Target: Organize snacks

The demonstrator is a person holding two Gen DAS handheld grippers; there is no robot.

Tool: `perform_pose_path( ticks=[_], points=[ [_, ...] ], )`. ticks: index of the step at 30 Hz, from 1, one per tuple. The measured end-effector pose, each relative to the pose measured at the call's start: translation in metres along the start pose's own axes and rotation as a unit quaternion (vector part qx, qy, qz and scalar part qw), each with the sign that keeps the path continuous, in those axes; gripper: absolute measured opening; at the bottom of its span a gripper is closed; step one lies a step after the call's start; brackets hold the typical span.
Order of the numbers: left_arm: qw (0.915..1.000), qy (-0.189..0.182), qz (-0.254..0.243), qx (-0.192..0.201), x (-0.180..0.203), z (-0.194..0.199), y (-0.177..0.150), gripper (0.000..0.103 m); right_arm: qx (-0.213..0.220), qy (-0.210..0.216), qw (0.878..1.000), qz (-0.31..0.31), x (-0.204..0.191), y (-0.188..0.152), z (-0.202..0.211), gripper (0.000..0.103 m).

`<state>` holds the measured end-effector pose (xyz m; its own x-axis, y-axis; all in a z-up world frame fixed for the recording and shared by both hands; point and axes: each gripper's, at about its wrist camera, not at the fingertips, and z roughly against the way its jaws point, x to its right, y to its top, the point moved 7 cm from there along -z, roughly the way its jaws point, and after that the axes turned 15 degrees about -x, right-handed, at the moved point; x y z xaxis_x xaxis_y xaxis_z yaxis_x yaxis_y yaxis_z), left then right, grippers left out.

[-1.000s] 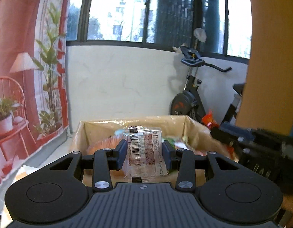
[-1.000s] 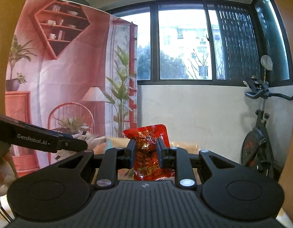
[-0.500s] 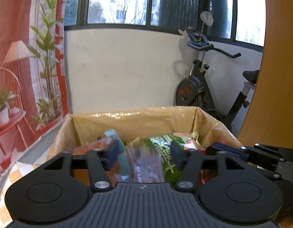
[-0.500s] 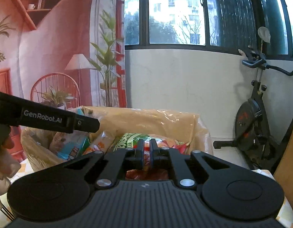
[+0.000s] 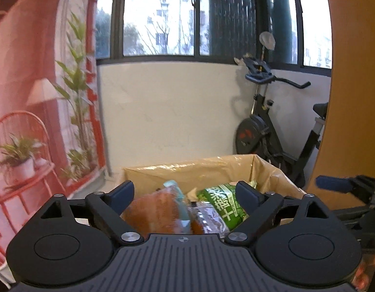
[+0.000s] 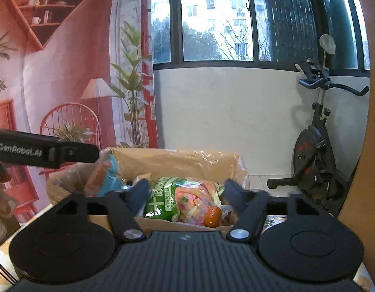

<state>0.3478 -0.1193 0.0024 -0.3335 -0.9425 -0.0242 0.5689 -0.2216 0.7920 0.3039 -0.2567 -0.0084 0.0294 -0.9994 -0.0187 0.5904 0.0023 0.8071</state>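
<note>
Above the cardboard box (image 5: 211, 168), your left gripper (image 5: 185, 191) has its jaws opening, wide apart, with nothing pressed between the pads. Your right gripper (image 6: 185, 189) is likewise opening over the same box, empty; packets show between its fingers only because they lie below.

Snacks sit inside the box: a green packet (image 6: 163, 200) near the middle, an orange-brown packet (image 5: 155, 211) toward the left with a teal-edged packet (image 6: 109, 177) leaning up at the left wall, and a clear-wrapped packet (image 5: 206, 219) between them.

Risks, as judged:
- The pile looks loose and heaped. A packet resting on others may slide or tip against the wall, so the box fills unevenly.
- Both grippers crowd one opening; the right one's finger (image 5: 333, 183) shows close at the left view's edge. Pulling back carelessly could knock them together or snag the plastic liner (image 6: 187, 160).
- The leaning teal-edged packet could spill over the rim if brushed.
</note>
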Motion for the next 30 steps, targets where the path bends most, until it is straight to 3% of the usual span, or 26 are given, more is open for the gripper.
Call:
perform_pose_path(
  ticks=[1,8,18,30],
  points=[
    [1.0000,0.003,0.002,0.003,-0.001,0.007,-0.001,0.095,0.003,0.004,1.000,-0.003,-0.001,0.001,0.006,0.090],
    [0.9994,0.018,0.027,0.015,-0.016,0.057,-0.017,0.096,0.001,0.001,1.000,-0.021,-0.018,0.001,0.046,0.103],
    [0.9951,0.091,0.024,0.031,-0.028,0.126,-0.053,0.098,-0.008,0.011,1.000,-0.021,-0.050,-0.018,0.108,0.103],
    [0.9930,0.096,0.053,0.043,-0.036,0.218,-0.082,0.098,0.000,-0.006,0.999,-0.047,-0.070,-0.044,0.185,0.103]
  ],
)
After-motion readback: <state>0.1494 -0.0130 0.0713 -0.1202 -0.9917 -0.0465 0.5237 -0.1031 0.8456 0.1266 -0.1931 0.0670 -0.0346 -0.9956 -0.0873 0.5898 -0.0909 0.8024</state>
